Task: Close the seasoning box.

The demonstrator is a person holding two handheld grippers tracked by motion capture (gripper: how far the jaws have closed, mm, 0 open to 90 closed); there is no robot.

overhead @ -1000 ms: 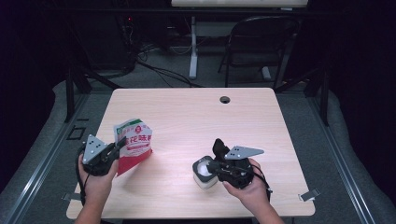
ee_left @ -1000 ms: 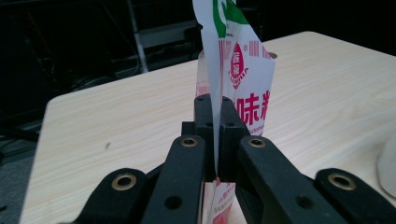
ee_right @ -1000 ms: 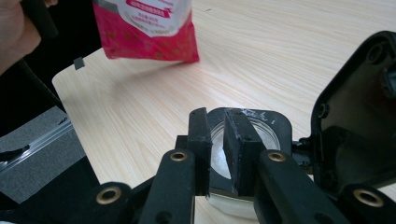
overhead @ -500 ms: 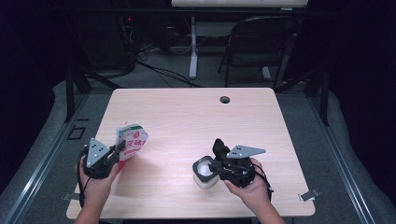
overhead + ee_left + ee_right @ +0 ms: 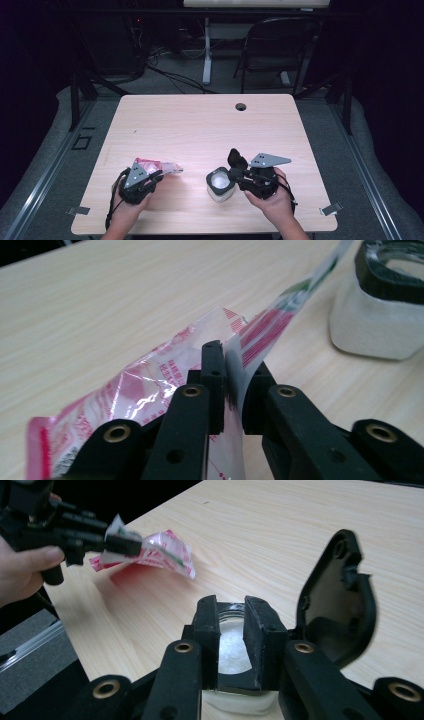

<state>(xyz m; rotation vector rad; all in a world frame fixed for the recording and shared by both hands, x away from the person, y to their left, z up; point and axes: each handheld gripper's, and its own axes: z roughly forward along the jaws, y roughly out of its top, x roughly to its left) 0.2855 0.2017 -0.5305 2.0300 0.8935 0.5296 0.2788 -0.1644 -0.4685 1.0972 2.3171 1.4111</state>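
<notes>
Left claw point(image 5: 152, 176) low at the near left of the tabletop point(image 5: 200, 125), clamped on a red-and-white plastic packet point(image 5: 157, 166), jaws just now easing a little with the film still pinched between them. Packet point(image 5: 150, 385) nearly flat, close above the wood, free end pointing toward the jar. Right claw point(image 5: 231, 176) at the rim of a small white jar point(image 5: 220, 184) standing near the front edge; jaws just now widening, rim point(image 5: 227, 630) between them, grip on it impossible to tell. Black hinged lid point(image 5: 335, 610) flipped up and open, white powder visible inside. Jar and packet near each other, not touching.
</notes>
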